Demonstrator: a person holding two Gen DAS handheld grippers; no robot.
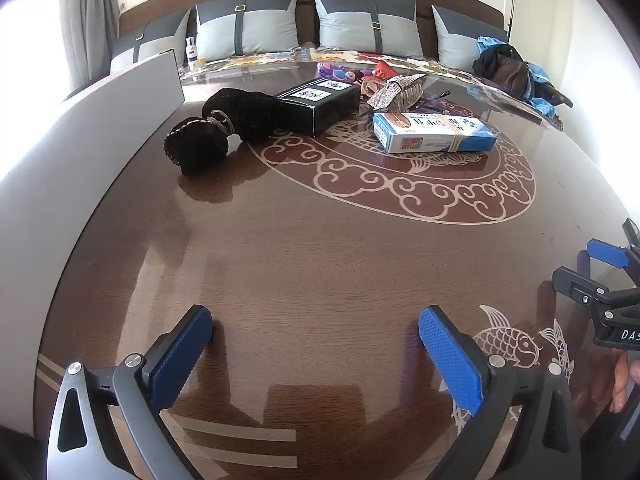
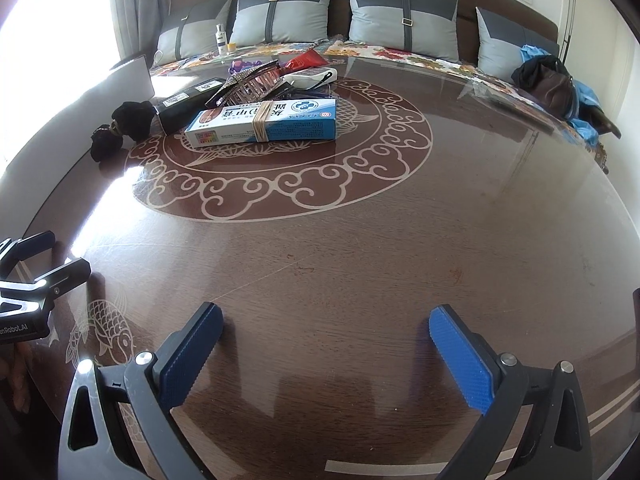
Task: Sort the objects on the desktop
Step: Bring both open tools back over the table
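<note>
- Step in hand, as judged: the start of the sort; nothing is gripped and the clutter sits in one heap at the far side of the table
- Left gripper (image 1: 316, 354): blue-padded jaws spread wide, empty, low over bare wood at the near edge
- Right gripper (image 2: 326, 356): the same, jaws spread and empty, just beside the left one
- Heap: white-and-blue cardboard medicine box bound with a rubber band (image 2: 264, 122) nearest; glossy black rectangular box (image 1: 320, 104) to its left, touching a black velvet drawstring pouch (image 1: 224, 128); a rhinestone-studded hair claw clip (image 1: 394, 90) rests behind the medicine box; small purple and red items behind, too small to name
- Next move, as judged: reach well forward; the medicine box is the clearest first grasp, across its narrow sides
- Surface: dark glossy wooden table with pale cloud-scroll and fish inlay (image 2: 360, 248), glare at left
- Room: sofa with grey cushions (image 1: 368, 20) behind; brown bag on blue cloth (image 2: 554, 84) at right; curtain at left
</note>
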